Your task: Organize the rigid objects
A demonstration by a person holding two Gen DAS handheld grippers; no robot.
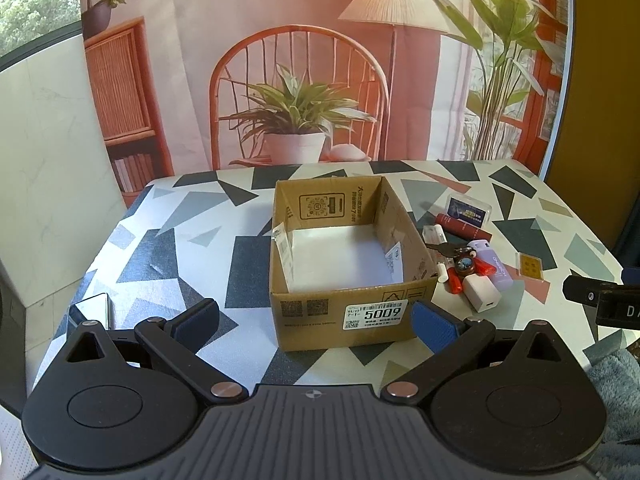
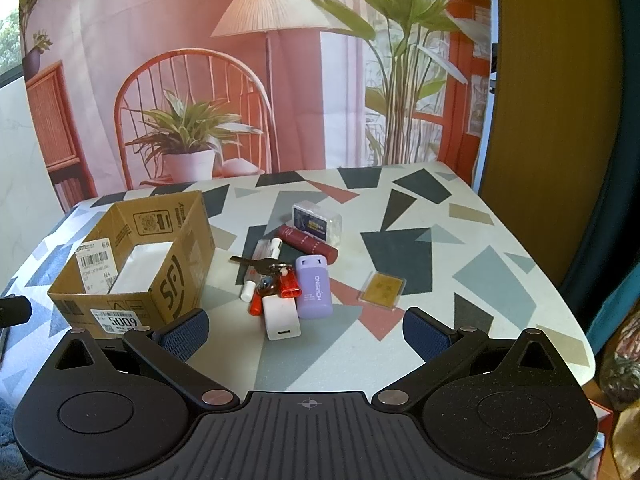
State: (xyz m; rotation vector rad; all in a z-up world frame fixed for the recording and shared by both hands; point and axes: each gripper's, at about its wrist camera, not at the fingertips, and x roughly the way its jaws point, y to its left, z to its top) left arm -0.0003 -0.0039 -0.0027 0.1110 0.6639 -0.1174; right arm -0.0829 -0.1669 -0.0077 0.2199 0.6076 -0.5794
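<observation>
Both tongs, left (image 1: 314, 316) and right (image 2: 306, 330), gape wide and empty over the tabletop (image 2: 500, 280); nothing seems packed yet, so next likely reach the charger (image 2: 281, 318) beside the box (image 2: 132, 256).

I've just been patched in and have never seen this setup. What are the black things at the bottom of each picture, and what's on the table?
Those are two hand-held grippers, each with a camera looking out along its jaws. One picture is from the left gripper, the other from the right gripper. Both have their jaws wide open and hold nothing.

On the patterned table stands an open cardboard box, with nothing loose visible inside. To its right lies a small heap: a white charger, a purple case, keys and a dark red tube. A flat gold packet lies apart, further right.
</observation>
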